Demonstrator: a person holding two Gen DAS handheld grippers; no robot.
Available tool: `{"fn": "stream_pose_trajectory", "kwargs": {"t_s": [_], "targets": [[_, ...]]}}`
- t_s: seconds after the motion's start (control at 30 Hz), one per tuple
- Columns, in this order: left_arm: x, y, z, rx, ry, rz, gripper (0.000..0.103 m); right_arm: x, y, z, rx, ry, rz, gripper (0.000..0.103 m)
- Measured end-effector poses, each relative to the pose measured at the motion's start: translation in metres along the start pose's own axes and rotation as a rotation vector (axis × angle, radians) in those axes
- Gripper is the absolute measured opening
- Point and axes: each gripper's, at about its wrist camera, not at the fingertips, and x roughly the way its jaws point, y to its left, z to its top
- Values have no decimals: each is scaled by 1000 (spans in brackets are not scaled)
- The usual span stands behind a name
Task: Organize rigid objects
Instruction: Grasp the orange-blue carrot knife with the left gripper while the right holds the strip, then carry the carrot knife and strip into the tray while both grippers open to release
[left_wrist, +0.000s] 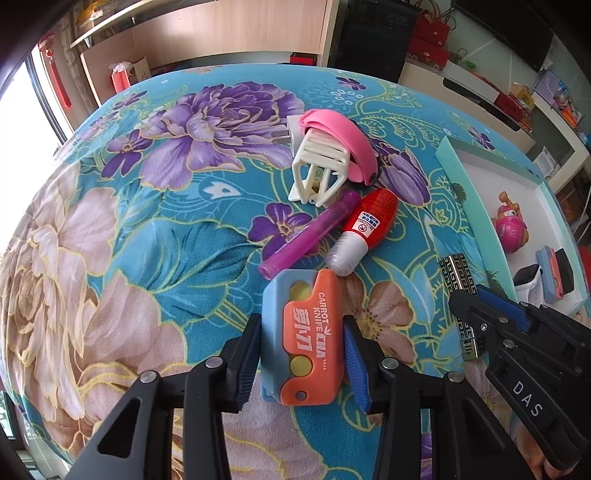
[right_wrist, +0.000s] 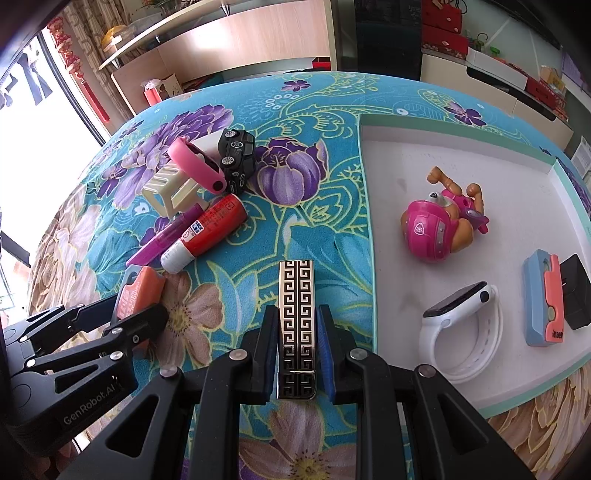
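Fingers (left_wrist: 255, 354) of the left gripper (left_wrist: 303, 354) pinch the carrot knife (left_wrist: 306, 332); right gripper (right_wrist: 297, 332) pinches the patterned lighter (right_wrist: 296, 310), likely both bound for the tray (right_wrist: 458, 147).

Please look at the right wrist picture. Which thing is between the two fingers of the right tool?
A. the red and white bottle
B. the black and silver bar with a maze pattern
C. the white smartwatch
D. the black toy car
B: the right tool is shut on the patterned bar, while the smartwatch lies in the tray and the red bottle and toy car lie on the cloth.
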Motion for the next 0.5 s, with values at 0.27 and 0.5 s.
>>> {"fn": "stream_pose_trajectory", "kwargs": {"t_s": [0.27,0.5], "targets": [[-2,0,0,1,-12,1,45,4,6,0,-26,-3,-28,21],[-20,1,5,-9,-70,-28,45,-18,3,4,7,-82,9,21]]}}
